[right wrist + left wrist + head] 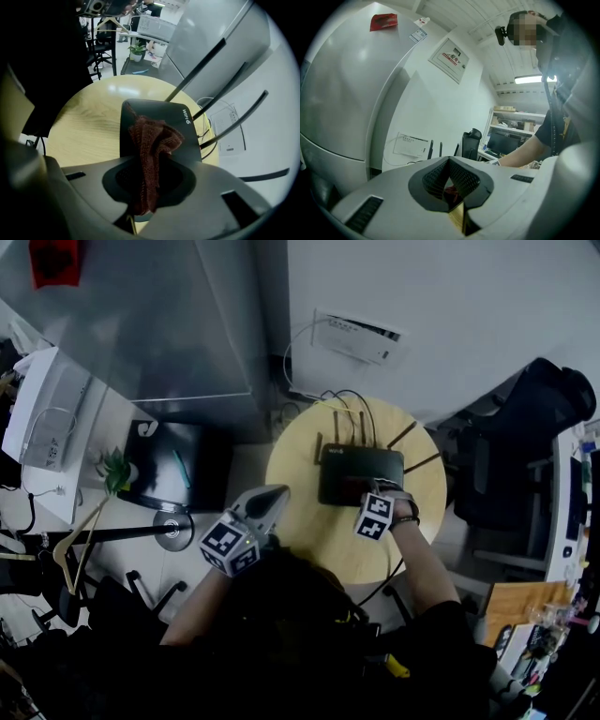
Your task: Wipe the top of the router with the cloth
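Right gripper (149, 185) clamps knitted cloth (153, 138) over Wi-Fi router (180, 129); left gripper (452, 190) closed at the table's (309, 540) left edge. Advise flat, overlapping strokes.

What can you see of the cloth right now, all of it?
The cloth is dark reddish-brown with a coarse knitted look, bunched into loose folds. The right gripper has its jaws shut on one end. The free end spreads forward and appears to rest on the black top of the router, beside its WiFi 6 print.
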Demonstrator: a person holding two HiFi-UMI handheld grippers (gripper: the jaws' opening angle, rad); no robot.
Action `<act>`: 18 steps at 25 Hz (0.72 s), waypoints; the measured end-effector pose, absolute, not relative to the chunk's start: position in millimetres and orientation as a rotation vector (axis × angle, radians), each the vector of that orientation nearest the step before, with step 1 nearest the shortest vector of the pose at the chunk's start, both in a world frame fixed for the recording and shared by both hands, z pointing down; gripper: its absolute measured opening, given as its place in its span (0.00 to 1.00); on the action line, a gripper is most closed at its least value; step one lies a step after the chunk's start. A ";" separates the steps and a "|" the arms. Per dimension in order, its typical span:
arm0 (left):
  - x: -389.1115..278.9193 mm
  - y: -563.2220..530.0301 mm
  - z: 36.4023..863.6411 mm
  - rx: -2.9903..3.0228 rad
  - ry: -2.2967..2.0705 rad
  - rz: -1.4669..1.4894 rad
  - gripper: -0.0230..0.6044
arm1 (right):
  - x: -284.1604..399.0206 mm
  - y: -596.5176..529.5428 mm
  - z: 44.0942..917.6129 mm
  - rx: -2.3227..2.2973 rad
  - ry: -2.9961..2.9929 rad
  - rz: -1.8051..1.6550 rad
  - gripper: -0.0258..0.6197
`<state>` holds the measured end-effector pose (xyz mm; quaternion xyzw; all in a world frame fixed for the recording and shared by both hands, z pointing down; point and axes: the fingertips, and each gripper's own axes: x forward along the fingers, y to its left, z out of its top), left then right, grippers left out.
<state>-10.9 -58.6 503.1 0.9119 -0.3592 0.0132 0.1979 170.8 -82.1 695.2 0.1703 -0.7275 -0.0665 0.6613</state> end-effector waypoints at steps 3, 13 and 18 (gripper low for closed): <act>-7.1 -57.8 502.1 2.555 -0.992 0.031 0.03 | 171.1 -69.6 694.7 0.380 -1.659 -0.115 0.14; -2.7 -58.3 499.9 2.572 -0.960 0.033 0.03 | 177.7 -32.6 696.0 0.266 -1.687 0.007 0.14; -3.9 -56.9 497.8 2.570 -0.958 0.038 0.03 | 197.2 -32.0 692.6 0.196 -1.710 0.173 0.14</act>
